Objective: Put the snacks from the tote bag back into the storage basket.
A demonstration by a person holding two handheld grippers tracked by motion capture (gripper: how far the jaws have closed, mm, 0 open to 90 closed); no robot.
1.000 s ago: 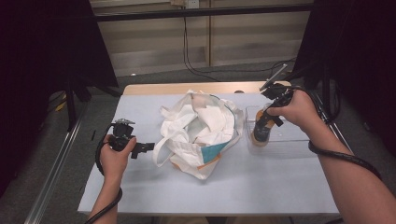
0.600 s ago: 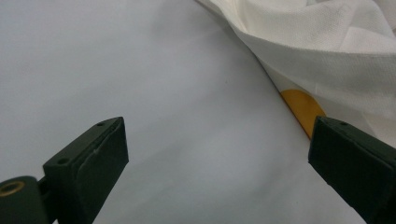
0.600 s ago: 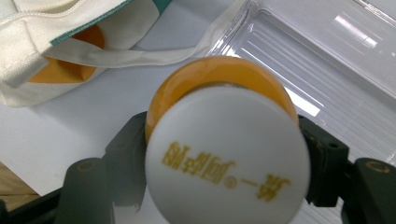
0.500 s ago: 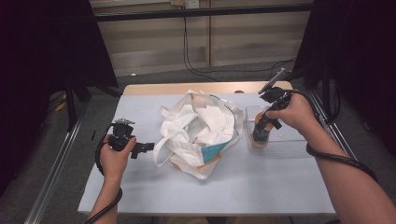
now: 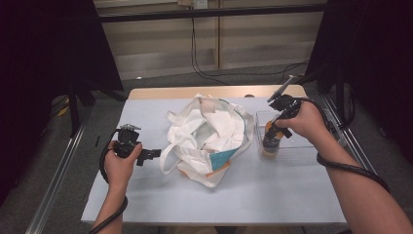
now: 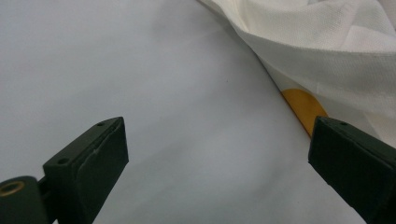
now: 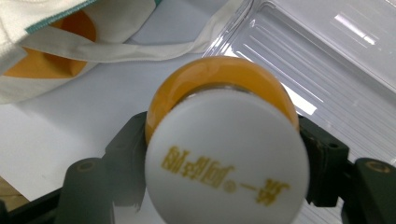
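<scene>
A white cloth bag point(image 5: 209, 139) with orange and teal patches lies crumpled in the middle of the table. My left gripper point(image 5: 152, 154) rests just left of it, jaws wide open over bare table, the bag's edge point(image 6: 322, 60) close by its right jaw. My right gripper point(image 5: 272, 132) is shut on an orange bottle point(image 5: 271, 144) with a white cap point(image 7: 226, 154), held upright at the near left corner of a clear plastic tray point(image 5: 302, 134). In the right gripper view both jaws press the bottle's neck.
The clear tray point(image 7: 327, 60) stands right of the bag on the pale blue table top point(image 5: 243, 195). A bag strap point(image 7: 116, 49) lies beside the tray's corner. Metal rails run along both table sides, and cables hang at the back.
My right hand has carried the bottle slightly down and towards the tray's near left corner. The left gripper and the bag have stayed where they were.
</scene>
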